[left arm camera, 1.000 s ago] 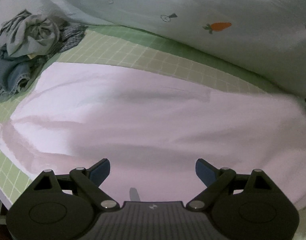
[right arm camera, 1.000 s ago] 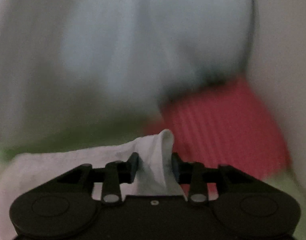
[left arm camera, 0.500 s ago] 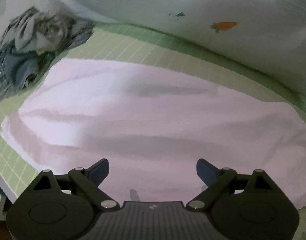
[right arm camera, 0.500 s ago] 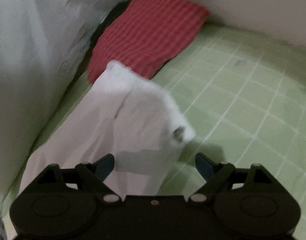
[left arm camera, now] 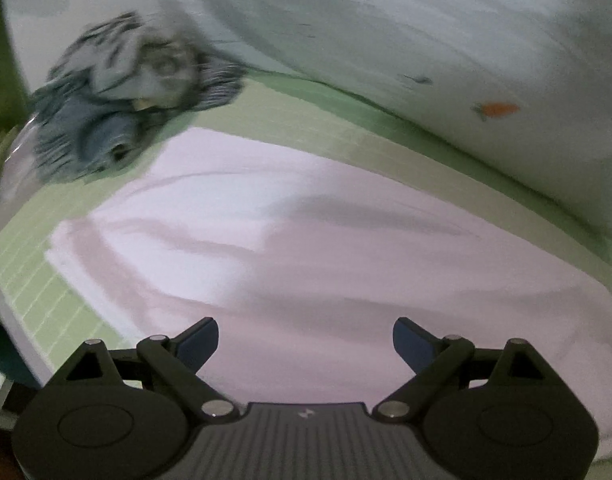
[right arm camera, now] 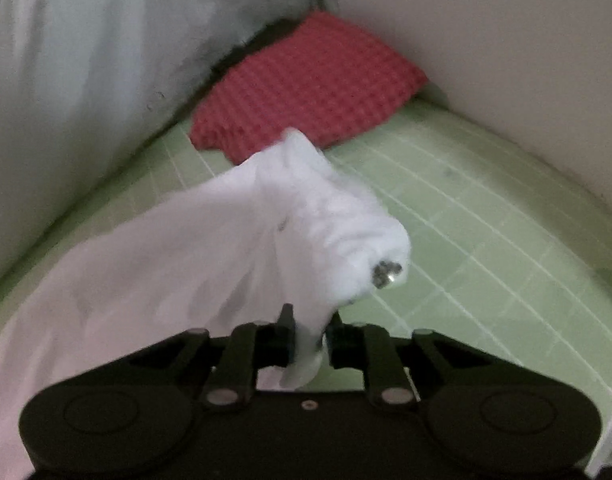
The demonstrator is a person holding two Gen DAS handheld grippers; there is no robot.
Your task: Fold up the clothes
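Observation:
A pale pink-white garment [left arm camera: 306, 248] lies spread flat on the green grid mat [left arm camera: 57, 280]. My left gripper [left arm camera: 306, 340] is open and empty, hovering just above the garment's near part. In the right wrist view my right gripper [right arm camera: 310, 336] is shut on a bunched end of the same white garment [right arm camera: 289, 216], which bulges up ahead of the fingers and carries a small metal snap [right arm camera: 386, 272]. The rest of the cloth trails off to the left over the mat [right arm camera: 486, 220].
A crumpled pile of blue-grey clothes [left arm camera: 125, 100] sits at the mat's far left. A pale sheet with carrot prints [left arm camera: 446, 40] rises behind the mat. A folded red textured cloth [right arm camera: 306, 92] lies in the far corner by a beige wall [right arm camera: 506, 40].
My right gripper let go of the cloth, opened half a second ago, and has now shut on the garment's bunched end again. The left view shifted, so the clothes pile sits further right.

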